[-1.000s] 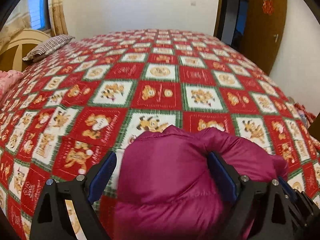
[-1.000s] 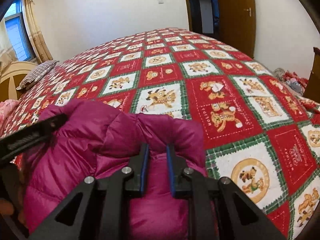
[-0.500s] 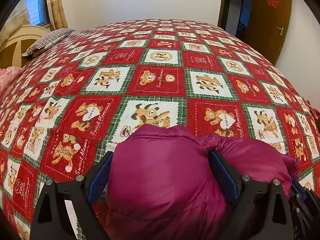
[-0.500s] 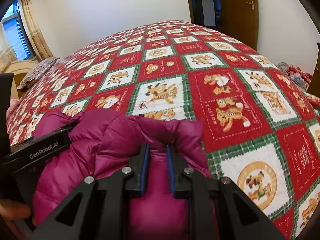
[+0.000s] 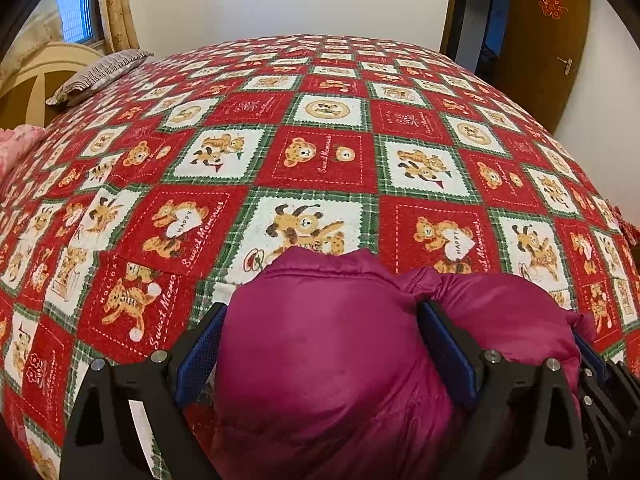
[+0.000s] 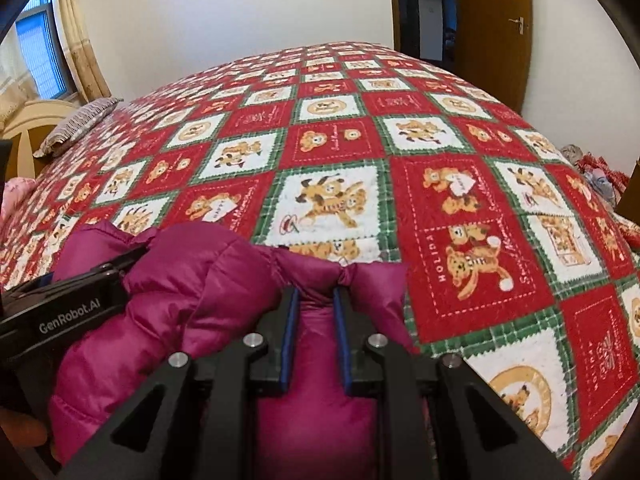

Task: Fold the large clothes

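A magenta puffer jacket (image 5: 332, 352) is bunched up at the near edge of the bed. My left gripper (image 5: 320, 320) has its jaws wide apart, with a thick bulge of the jacket filling the gap between them. My right gripper (image 6: 314, 300) is shut on a pinched fold of the same jacket (image 6: 192, 280). The two grippers are side by side: the left one's body (image 6: 60, 316) shows at the left of the right wrist view. The rest of the jacket is hidden below both cameras.
The bed has a red, white and green bear-print quilt (image 5: 320, 152). A striped pillow (image 5: 100, 72) and a cream headboard (image 5: 36, 80) are at the far left. A pink cloth (image 5: 16, 144) lies at the left edge. A brown door (image 6: 492, 28) stands at the back right.
Both grippers have drawn back toward the near bed edge with the jacket, so more quilt shows ahead. The jaws' grips look unchanged.
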A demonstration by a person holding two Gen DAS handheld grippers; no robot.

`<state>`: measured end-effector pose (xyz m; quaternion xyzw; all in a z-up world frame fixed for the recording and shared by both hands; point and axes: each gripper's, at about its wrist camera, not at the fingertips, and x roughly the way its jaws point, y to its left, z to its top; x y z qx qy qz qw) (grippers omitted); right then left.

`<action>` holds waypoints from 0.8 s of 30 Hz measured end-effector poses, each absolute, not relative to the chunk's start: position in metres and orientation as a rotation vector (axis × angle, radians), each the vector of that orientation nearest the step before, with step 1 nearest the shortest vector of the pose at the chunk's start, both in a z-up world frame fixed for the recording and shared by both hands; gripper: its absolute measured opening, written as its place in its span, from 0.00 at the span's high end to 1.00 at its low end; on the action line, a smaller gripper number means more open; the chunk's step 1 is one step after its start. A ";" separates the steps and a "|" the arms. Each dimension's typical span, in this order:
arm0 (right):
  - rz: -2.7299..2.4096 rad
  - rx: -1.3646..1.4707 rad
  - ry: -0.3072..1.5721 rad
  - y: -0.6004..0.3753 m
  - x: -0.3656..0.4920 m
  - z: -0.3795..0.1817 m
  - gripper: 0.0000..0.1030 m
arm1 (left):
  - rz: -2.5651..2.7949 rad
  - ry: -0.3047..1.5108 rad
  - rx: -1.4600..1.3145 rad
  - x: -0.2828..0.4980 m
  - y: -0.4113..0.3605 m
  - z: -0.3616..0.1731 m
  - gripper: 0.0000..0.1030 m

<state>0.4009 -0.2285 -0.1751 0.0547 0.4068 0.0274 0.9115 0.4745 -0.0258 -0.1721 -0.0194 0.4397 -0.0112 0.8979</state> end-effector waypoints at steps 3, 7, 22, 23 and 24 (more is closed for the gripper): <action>0.060 0.118 0.838 -0.228 0.401 -0.175 0.80 | -0.079 0.940 -0.128 0.474 -0.013 -0.171 0.07; 0.071 0.142 0.838 -0.232 0.401 -0.176 0.80 | -0.151 0.967 -0.258 0.458 0.013 -0.158 0.08; 0.081 0.174 0.837 -0.236 0.400 -0.177 0.81 | 0.003 0.887 -0.011 0.438 0.018 -0.174 0.01; 0.080 0.178 0.837 -0.237 0.400 -0.177 0.81 | 0.012 0.860 0.034 0.438 0.013 -0.175 0.01; 0.080 0.178 0.837 -0.237 0.400 -0.177 0.81 | 0.021 0.848 0.064 0.439 0.010 -0.175 0.01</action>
